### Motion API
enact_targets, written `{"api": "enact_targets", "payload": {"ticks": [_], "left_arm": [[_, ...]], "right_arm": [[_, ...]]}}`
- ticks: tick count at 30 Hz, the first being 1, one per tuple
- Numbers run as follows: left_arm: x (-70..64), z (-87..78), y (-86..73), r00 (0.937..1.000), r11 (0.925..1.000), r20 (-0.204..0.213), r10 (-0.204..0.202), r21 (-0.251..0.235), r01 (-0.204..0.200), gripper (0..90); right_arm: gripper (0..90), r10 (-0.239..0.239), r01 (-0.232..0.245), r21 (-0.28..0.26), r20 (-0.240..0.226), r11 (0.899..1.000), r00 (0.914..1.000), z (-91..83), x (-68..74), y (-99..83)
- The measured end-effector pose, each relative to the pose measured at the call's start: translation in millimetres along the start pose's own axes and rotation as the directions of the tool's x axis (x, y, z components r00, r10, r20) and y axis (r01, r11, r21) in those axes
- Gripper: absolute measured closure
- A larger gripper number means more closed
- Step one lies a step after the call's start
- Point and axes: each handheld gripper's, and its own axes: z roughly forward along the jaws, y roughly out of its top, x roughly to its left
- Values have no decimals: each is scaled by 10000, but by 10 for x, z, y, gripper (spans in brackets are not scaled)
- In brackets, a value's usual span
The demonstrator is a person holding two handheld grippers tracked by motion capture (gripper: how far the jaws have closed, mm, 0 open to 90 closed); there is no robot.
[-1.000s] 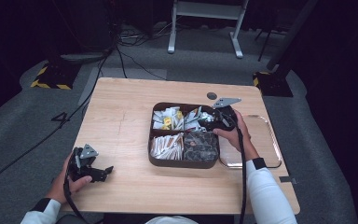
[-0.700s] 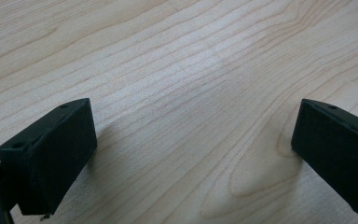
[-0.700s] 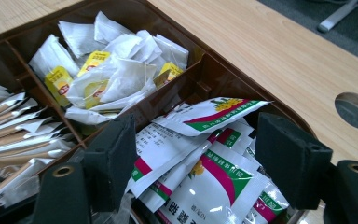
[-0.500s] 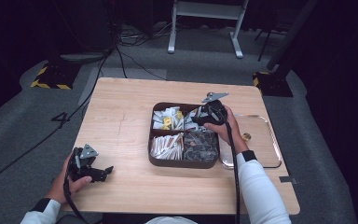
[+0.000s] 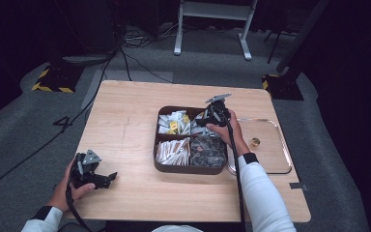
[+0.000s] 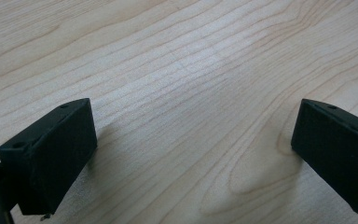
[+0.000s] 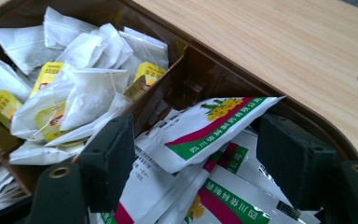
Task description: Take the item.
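My right tongs (image 5: 204,121) hang over the far right compartment of the brown divided tray (image 5: 189,168) at the middle of the table (image 5: 125,121), jaws spread wide on either side of a white sachet with a green and red band (image 7: 205,128) that lies tilted on top of others like it; the jaws are not yet pressed against it. In the neighbouring far left compartment sits a heap of white tea bags with yellow tags (image 7: 70,88). My left tongs (image 5: 107,178) rest low over bare wood near the table's front left corner, released, nothing between the jaws. A clear tray (image 5: 270,159) lies just beside the brown one, to its right.
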Motion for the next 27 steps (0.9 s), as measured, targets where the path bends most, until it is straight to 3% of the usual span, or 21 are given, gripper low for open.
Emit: {"api": "enact_targets", "payload": {"ticks": [3,5,6,7,9,11,13,18,21,23,24,27], "left_arm": [[0,0,0,10000,10000,1,0,0,0,3],[0,0,0,10000,10000,0,-1,-1,1,3],[-1,0,0,10000,10000,7,-8,4,8,3],[0,0,0,10000,10000,1,-3,-2,3,3],[0,0,0,10000,10000,1,1,-1,-1,3],[0,0,0,10000,10000,1,-1,0,1,3],[0,0,0,10000,10000,0,-2,-2,2,3],[-1,0,-1,10000,10000,-7,-8,-5,8,3],[-1,-1,0,10000,10000,-1,-2,10,2,3],[0,-1,0,10000,10000,-6,3,8,-3,3],[-1,0,0,10000,10000,-6,-3,-2,3,3],[0,0,0,10000,10000,-2,-5,0,5,3]], "right_arm": [[307,-13,13,177,-35,9998,10000,38,3,17],[380,34,-33,58,-169,10000,9999,34,15,42],[457,-129,129,54,28,9999,9999,42,45,66],[457,-129,129,54,28,9999,9999,42,45,66],[543,-367,367,28,-209,9993,9991,52,71,77],[603,-603,603,-6,27,9982,9982,50,105,95],[703,-718,717,-85,-152,9974,9973,42,126,106],[786,-876,873,-174,-117,9960,9961,37,170,112],[799,-1004,1002,-323,-69,9944,9949,9,183,115],[755,-1111,1112,-341,49,9932,9938,-16,186,121],[682,-1135,1139,-343,128,9929,9935,-19,185,126],[638,-1197,1201,-72,342,9927,9922,2,179,145]]}}
